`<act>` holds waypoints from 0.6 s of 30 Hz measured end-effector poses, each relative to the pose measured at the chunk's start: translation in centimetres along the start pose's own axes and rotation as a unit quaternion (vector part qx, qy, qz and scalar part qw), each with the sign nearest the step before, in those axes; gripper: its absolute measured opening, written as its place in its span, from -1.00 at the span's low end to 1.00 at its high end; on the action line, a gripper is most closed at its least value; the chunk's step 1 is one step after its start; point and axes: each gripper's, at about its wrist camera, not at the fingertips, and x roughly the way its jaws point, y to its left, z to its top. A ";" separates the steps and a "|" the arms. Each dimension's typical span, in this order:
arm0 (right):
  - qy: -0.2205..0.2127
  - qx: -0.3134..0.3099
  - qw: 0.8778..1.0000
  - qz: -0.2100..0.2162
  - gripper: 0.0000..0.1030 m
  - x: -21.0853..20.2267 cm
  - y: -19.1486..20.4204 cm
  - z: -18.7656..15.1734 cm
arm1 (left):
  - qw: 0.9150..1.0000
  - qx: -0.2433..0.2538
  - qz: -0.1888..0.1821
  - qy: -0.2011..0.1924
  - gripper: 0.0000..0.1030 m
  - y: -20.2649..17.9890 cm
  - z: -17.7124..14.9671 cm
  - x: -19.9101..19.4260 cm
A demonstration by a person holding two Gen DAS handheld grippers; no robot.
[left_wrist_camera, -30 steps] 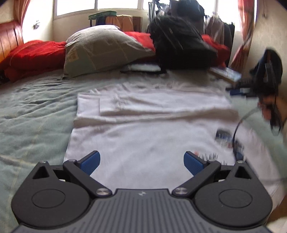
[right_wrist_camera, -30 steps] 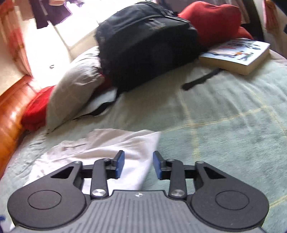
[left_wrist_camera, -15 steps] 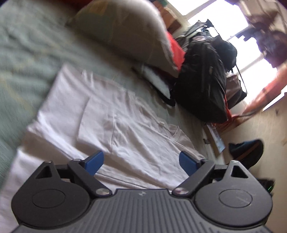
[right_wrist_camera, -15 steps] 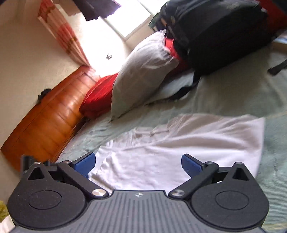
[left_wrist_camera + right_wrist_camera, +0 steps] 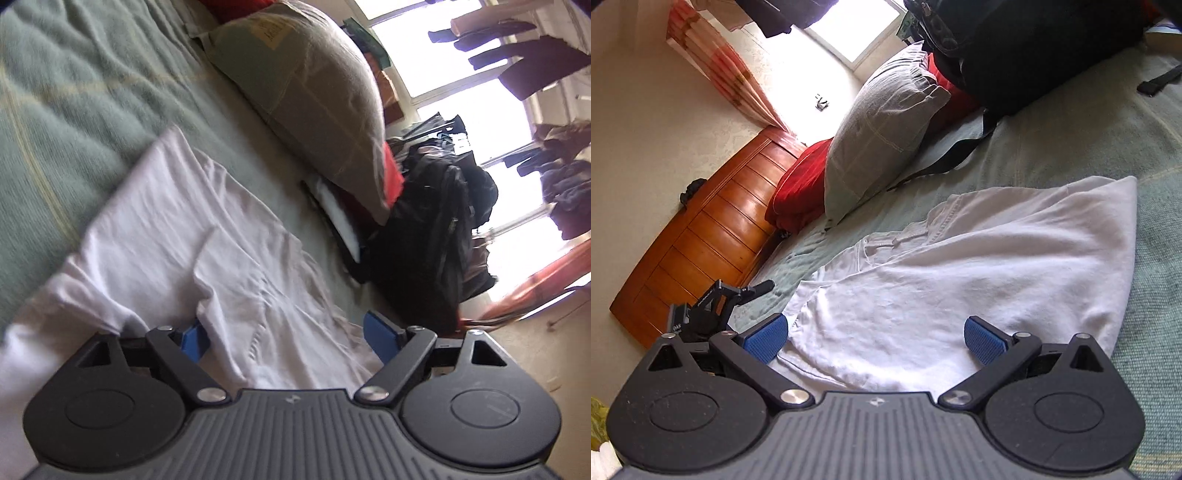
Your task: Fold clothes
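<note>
We see the white shirt [image 5: 960, 295] spread on the green bedspread [image 5: 1108, 147] at centre frame, 1 sleeve folded inward, likely to give a flat surface for folding. Our left gripper [image 5: 284, 336] and right gripper [image 5: 875, 336] both gape wide over its near edge, gripping nothing. The pillow [image 5: 314, 74], upper centre, carries a yellow label; its writing is unreadable.

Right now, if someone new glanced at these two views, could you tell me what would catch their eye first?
Probably the white T-shirt, spread rumpled and partly folded across the green bedspread, with both open grippers close over its near edge. Next, the grey pillow and black backpack at the head of the bed, under the bright window. The orange wooden headboard also stands out.
</note>
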 end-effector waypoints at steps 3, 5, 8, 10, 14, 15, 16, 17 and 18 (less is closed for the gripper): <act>-0.001 -0.001 1.000 -0.004 1.00 0.1 0.1 0.0 | 1.000 0.009 0.000 -0.013 0.65 0.1 0.0 0.0; -0.001 -0.002 1.000 -0.006 1.00 0.1 0.1 0.0 | 0.998 -0.003 0.057 -0.006 0.41 0.4 0.6 0.3; -0.001 -0.003 1.000 -0.009 1.00 0.3 0.1 0.0 | 0.997 -0.031 0.069 -0.002 0.40 0.5 1.6 0.3; -0.001 -0.004 1.000 -0.010 1.00 0.4 0.1 0.0 | 0.996 -0.014 0.091 0.009 0.37 -0.2 2.3 1.0; 0.000 -0.008 1.000 -0.014 1.00 0.5 0.3 0.0 | 0.988 0.021 0.149 0.036 -0.42 -1.2 2.6 2.4; 0.000 -0.009 1.000 -0.015 1.00 0.5 0.3 0.0 | 0.984 0.035 0.169 0.039 -0.58 -1.6 2.3 2.4; 0.000 -0.009 1.000 -0.016 1.00 0.4 0.3 0.0 | 0.981 0.047 0.182 0.042 -0.67 -1.8 2.0 2.2; -0.001 -0.008 1.000 -0.016 1.00 0.4 0.3 0.0 | 0.979 0.056 0.190 0.044 -0.73 -2.2 1.7 2.0; -0.002 -0.008 1.000 -0.016 1.00 0.3 0.2 0.0 | 0.978 0.065 0.194 0.044 -0.76 -2.7 1.6 1.7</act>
